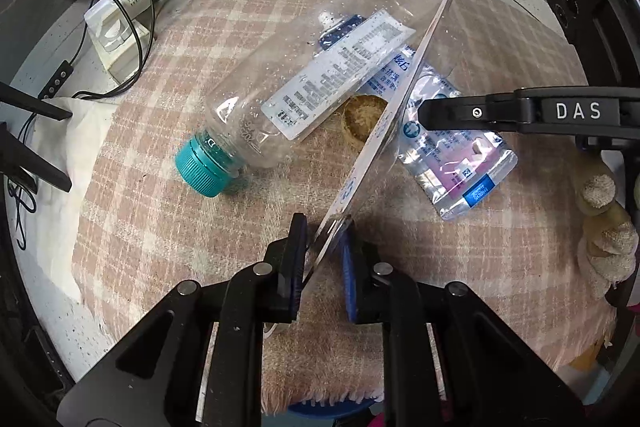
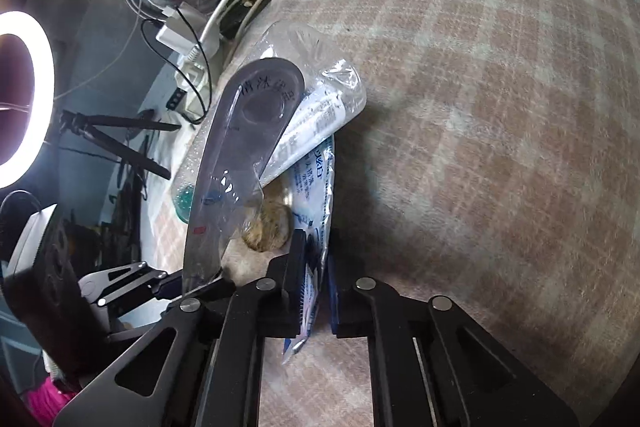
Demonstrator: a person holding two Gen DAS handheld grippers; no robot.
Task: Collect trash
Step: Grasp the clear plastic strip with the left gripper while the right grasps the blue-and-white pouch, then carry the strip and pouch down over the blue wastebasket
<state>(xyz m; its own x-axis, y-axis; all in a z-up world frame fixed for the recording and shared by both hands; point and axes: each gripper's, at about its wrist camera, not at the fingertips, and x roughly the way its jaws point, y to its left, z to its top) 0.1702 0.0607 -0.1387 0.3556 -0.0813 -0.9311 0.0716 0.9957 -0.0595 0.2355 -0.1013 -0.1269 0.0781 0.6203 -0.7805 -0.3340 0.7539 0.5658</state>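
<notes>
The left gripper (image 1: pixel 322 259) is clamped on the lower edge of a thin clear plastic sheet (image 1: pixel 384 123), held edge-on and tilted above the plaid-clothed counter (image 1: pixel 160 227). The right gripper (image 2: pixel 316 287) is closed on the end of a blue-and-white printed pouch (image 2: pixel 314 211). An empty clear bottle (image 1: pixel 280 95) with a teal cap (image 1: pixel 202 167) lies on its side just beside the pouch, near a round brown piece (image 1: pixel 362 119).

left wrist: steep, close over checked cloth (image 1: pixel 160 227) | right wrist: slanting, close | shared: bottle (image 1: pixel 256 107)
</notes>
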